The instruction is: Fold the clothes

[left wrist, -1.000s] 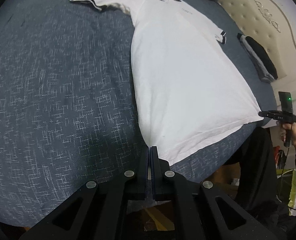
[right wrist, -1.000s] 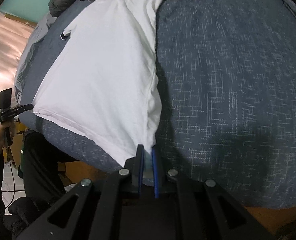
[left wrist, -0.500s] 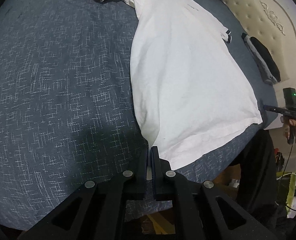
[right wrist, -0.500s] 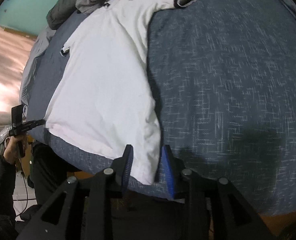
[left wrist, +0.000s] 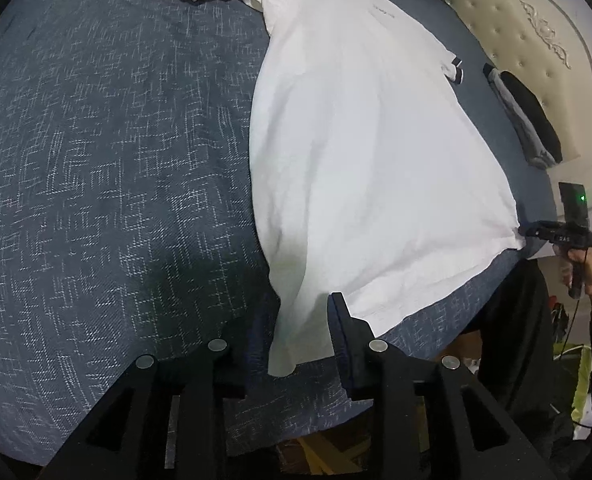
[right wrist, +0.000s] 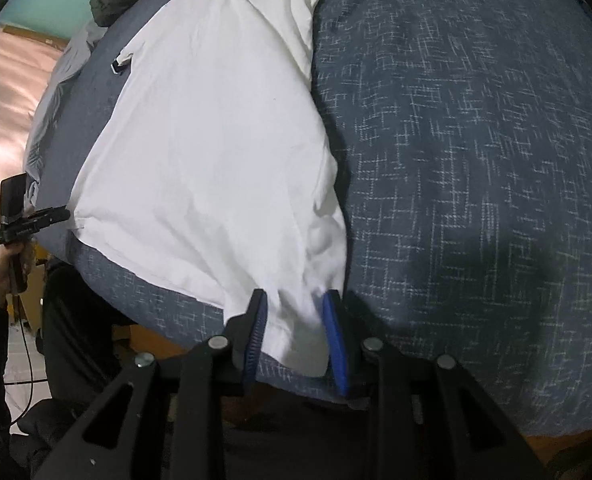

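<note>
A dark blue bed cover with a white crosshatch weave [left wrist: 115, 168] carries the white short-sleeved polo shirt with dark-trimmed cuffs [left wrist: 360, 152], spread flat, face up, hem at the near edge. No fold shows yet, so the whole task remains. The left claw [left wrist: 296, 320] is opening astride one hem corner, not pinching; the right claw [right wrist: 293, 320] is narrowing around the other.

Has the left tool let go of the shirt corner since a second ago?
Yes. The left tool was shut on the white shirt's hem corner; now its jaws are opening, with the corner lying loose between them on the bedspread.
</note>
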The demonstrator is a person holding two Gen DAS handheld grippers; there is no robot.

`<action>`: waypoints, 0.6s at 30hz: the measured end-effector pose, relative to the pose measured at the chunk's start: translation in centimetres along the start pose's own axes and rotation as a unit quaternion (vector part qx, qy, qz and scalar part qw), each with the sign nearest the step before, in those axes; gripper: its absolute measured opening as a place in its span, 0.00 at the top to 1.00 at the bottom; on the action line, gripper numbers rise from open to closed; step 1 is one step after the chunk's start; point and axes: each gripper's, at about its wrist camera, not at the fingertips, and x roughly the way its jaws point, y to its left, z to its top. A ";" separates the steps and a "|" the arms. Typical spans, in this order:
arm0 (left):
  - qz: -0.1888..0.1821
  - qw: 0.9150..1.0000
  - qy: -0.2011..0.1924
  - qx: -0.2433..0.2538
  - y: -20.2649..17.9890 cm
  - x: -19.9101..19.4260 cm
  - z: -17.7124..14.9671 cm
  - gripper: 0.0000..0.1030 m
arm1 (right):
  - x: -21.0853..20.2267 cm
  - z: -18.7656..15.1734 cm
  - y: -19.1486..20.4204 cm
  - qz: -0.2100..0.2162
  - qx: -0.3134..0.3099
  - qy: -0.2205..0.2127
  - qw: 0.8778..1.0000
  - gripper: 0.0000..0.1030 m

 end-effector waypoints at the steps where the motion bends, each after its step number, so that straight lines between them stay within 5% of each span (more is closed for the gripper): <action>1: -0.001 1.000 -0.001 0.001 -0.1 -0.1 0.0 0.68 | 0.0 -0.1 -0.1 -0.008 0.000 0.001 1.000 0.88; 7: -0.001 1.000 -0.002 0.003 -0.2 -0.3 0.0 0.66 | -1.7 -0.9 -1.8 -0.041 0.013 -0.011 0.999 0.96; 11: 0.001 1.000 -0.004 0.003 0.0 -0.4 -0.1 0.56 | -2.2 -1.3 -2.8 -0.036 0.028 -0.015 0.999 0.96; 18: -0.002 1.000 0.001 0.004 -0.3 0.5 -0.4 0.55 | -2.0 -1.1 -3.5 -0.028 0.036 -0.017 0.999 0.96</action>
